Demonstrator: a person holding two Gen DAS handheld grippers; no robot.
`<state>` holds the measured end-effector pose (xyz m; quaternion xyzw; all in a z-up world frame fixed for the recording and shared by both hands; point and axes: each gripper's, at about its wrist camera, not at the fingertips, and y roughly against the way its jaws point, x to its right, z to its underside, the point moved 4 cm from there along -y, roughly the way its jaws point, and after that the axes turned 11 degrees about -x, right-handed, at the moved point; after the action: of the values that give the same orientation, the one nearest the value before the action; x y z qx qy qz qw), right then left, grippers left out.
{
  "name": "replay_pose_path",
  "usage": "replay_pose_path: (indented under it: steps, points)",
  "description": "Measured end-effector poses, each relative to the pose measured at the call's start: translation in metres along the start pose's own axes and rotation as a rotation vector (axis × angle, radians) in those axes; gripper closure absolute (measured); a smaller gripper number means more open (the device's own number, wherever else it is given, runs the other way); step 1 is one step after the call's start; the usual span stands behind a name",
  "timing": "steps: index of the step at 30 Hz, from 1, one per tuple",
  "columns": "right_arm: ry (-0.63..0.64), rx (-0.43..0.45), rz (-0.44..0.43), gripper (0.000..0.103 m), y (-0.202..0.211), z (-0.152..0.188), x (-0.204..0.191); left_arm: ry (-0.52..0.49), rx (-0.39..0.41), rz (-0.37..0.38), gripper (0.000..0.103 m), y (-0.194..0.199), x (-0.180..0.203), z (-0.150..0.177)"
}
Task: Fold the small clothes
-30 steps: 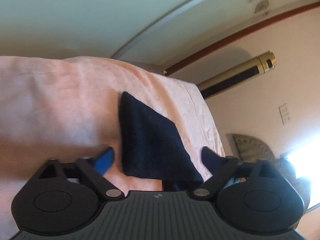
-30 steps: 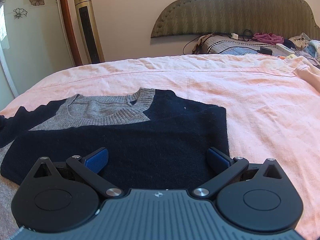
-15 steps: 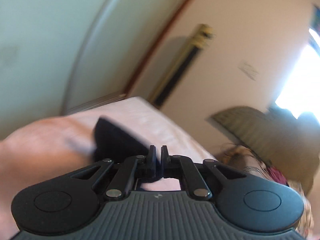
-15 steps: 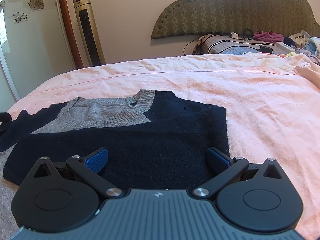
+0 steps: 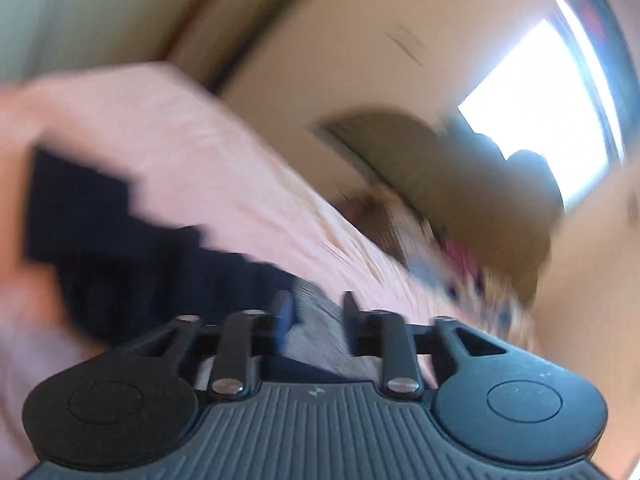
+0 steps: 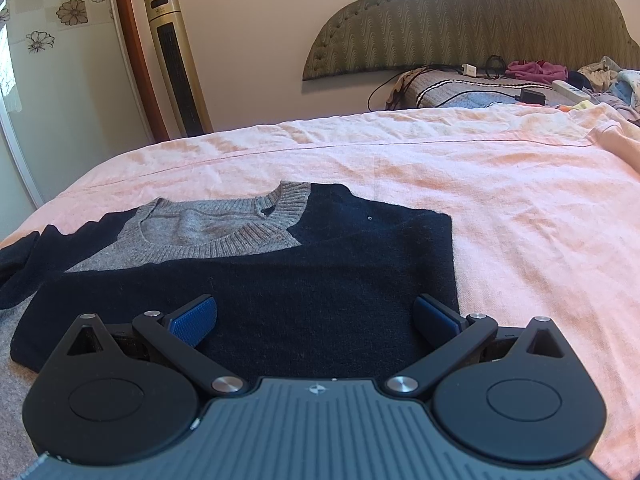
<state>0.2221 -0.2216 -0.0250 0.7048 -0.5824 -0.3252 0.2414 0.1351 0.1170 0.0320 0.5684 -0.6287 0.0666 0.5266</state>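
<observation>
A navy sweater (image 6: 280, 280) with a grey knit collar panel (image 6: 208, 232) lies flat on the pink bed sheet (image 6: 520, 200). Its left sleeve (image 6: 20, 264) trails off toward the left edge. My right gripper (image 6: 316, 316) hovers open over the sweater's lower part, nothing between its fingers. The left wrist view is motion-blurred. In it my left gripper (image 5: 316, 312) is opening, jaws partly apart, with grey knit (image 5: 320, 336) showing through the gap and the pads not pressing on it. Navy fabric (image 5: 120, 248) lies to its left.
A gold tower fan (image 6: 176, 60) stands by the wall beyond the bed's far left corner. A padded headboard (image 6: 480, 20) is behind, with a pile of clothes, cables and a power strip (image 6: 532, 80) below it. A bright window (image 5: 540, 100) is at the right.
The left gripper went from wide open over the sleeve to shut, swung right across the bed, and now has its jaws parted again. The sleeve end has shifted slightly. The right gripper has not moved.
</observation>
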Motion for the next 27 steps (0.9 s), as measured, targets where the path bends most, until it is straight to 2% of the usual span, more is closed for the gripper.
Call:
replay_pose_path:
  steps: [1,2,3,4,6,10,12,14,16,19,24,27]
  points:
    - [0.001,0.000,0.001,0.000,0.000,0.000,0.000,0.170,0.065,-0.018,0.023,0.010,-0.037,-0.001]
    - [0.004,-0.001,0.004,0.000,0.000,0.000,0.000,0.310,0.131,-0.044,0.017,0.021,-0.069,0.000]
    - [0.006,-0.002,0.007,0.000,0.000,0.000,0.000,0.413,0.179,-0.062,0.017,0.030,-0.094,0.000]
    - [0.007,-0.003,0.008,0.000,0.000,0.000,-0.001,0.486,0.194,-0.067,0.017,0.037,-0.115,-0.001]
    - [0.007,-0.003,0.007,0.000,0.000,0.000,-0.001,0.514,0.185,-0.039,0.017,0.038,-0.130,-0.004]
    - [0.009,-0.003,0.009,0.000,0.000,0.000,-0.001,0.466,0.171,-0.027,0.017,0.025,-0.119,-0.012]
    - [0.008,-0.003,0.008,0.000,0.000,0.000,-0.001,0.465,0.168,-0.056,0.018,0.009,-0.117,-0.018]
    - [0.008,-0.003,0.007,0.000,0.000,0.000,-0.001,0.457,0.185,-0.106,0.032,0.002,-0.113,-0.021]
    - [0.009,-0.003,0.007,0.000,0.000,0.000,-0.001,0.434,0.169,-0.144,0.069,-0.003,-0.107,-0.024]
    - [0.008,-0.002,0.006,0.000,0.000,0.000,-0.001,0.356,0.153,-0.207,0.091,-0.003,-0.100,-0.026]
    - [0.003,0.000,0.000,0.000,0.000,0.000,-0.001,0.275,0.169,-0.246,0.094,0.009,-0.090,-0.037]
    - [0.002,0.001,-0.002,0.000,0.000,0.000,0.000,0.215,0.130,-0.264,0.094,0.014,-0.076,-0.046]
